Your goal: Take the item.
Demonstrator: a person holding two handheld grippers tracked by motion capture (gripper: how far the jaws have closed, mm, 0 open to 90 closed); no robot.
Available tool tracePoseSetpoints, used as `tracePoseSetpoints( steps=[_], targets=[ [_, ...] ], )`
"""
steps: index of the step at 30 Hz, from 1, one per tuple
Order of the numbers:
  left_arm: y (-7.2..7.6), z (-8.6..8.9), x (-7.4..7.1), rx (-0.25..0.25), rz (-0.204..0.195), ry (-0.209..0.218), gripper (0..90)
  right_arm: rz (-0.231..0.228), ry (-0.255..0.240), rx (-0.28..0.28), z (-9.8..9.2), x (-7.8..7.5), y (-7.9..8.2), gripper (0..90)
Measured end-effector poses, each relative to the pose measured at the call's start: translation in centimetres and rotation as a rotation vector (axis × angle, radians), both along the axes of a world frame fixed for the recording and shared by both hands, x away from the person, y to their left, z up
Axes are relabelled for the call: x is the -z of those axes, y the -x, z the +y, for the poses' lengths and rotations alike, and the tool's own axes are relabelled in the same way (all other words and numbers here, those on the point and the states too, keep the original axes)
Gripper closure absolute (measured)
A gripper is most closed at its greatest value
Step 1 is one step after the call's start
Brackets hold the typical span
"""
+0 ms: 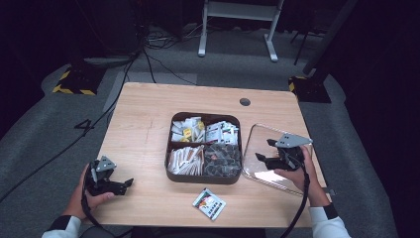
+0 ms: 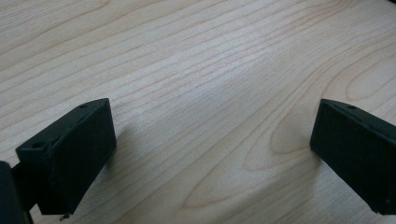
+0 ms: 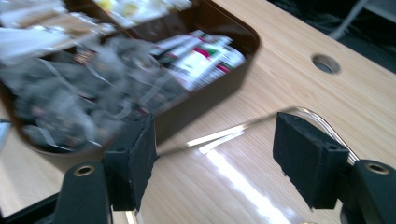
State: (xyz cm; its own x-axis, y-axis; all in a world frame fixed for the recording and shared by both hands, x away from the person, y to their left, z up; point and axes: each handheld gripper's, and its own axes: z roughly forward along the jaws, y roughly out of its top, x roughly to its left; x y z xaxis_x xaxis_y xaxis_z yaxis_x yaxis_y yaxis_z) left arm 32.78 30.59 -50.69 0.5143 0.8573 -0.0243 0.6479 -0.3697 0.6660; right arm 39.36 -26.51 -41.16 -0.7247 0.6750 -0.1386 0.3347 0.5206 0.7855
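The right gripper (image 1: 267,150) hung over the clear lid (image 1: 257,144), which lay flat on the worktop (image 1: 143,114) just beside the right side of the brown box (image 1: 204,178). Its jaws were spread, with nothing between them; in the right gripper view the lid's edge (image 3: 243,128) showed behind them. The box held four compartments full of small packets. The left gripper (image 1: 119,187) rested on the bare worktop, well apart from the box, its jaws also spread wide. One packet (image 1: 209,203) lay in front of the box.

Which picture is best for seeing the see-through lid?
The high view: the whole lid lies flat on the table beside the brown box. The right gripper view shows just its near rim, blurred. The left gripper view shows bare wood.
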Motion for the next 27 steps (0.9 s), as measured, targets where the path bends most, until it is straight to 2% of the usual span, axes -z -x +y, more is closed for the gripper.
tracePoseSetpoints(
  steps=[2,5,10,15,18,24,27],
  targets=[
    [0.0,0.0,0.0,0.000,0.000,0.000,0.5,0.017,-0.006,0.024,-0.8,0.3,-0.7,31.5],
    [0.0,0.0,0.0,0.000,0.000,0.000,0.5,0.028,0.016,0.066,-1.9,0.9,-1.7,33.1],
    [0.0,0.0,0.0,0.000,0.002,0.002,0.4,0.086,0.010,0.130,-3.8,3.0,-3.0,34.1],
    [0.0,0.0,0.0,0.000,0.001,0.000,0.5,0.121,0.004,0.165,-5.4,4.7,-3.5,38.8],
    [0.0,0.0,0.0,-0.001,0.001,0.000,0.5,0.133,0.023,0.186,-6.1,5.6,-3.7,39.1],
    [0.0,0.0,0.0,-0.001,0.000,-0.001,0.5,0.179,-0.028,0.218,-7.4,7.0,-4.1,41.4],
    [0.0,0.0,0.0,-0.002,0.000,0.000,0.5,0.184,-0.030,0.214,-7.5,7.4,-4.2,42.7]
  ],
)
